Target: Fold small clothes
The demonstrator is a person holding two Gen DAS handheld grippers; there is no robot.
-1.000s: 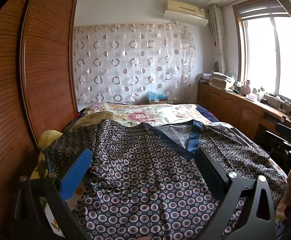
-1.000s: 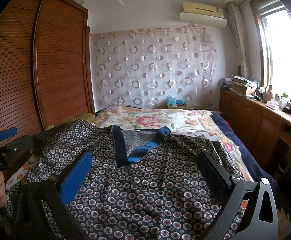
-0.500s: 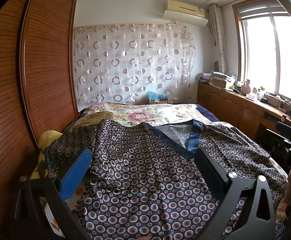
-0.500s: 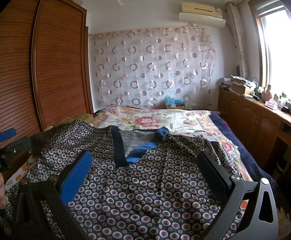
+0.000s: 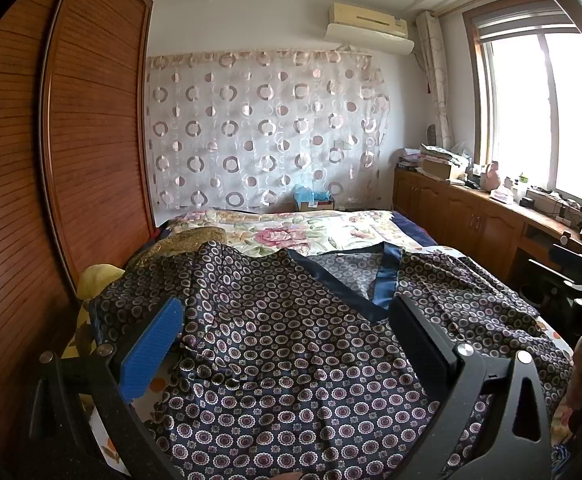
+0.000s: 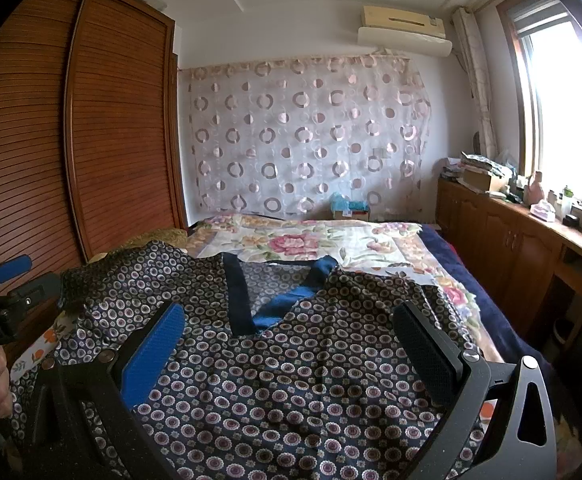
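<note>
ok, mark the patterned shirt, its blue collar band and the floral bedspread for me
patterned shirt [image 5: 291,360]: left wrist view, on the front panel between the jaws.
blue collar band [image 6: 235,296]: right wrist view, on the dark left strip of the neckline.
floral bedspread [image 6: 303,240]: right wrist view, on the bare rose print beyond the shirt.

A home bedroom. A bed [image 5: 331,232] with a floral bedspread [image 6: 303,240] fills the middle, its head end against a wall hung with a sheer ring-patterned curtain [image 5: 267,132]. A tall slatted wooden wardrobe [image 5: 95,132] runs along the bed's left edge. An air conditioner [image 5: 367,26] sits high on the wall, and low wooden cabinets [image 6: 503,240] cluttered with household items stand under the window [image 5: 531,112].
</note>
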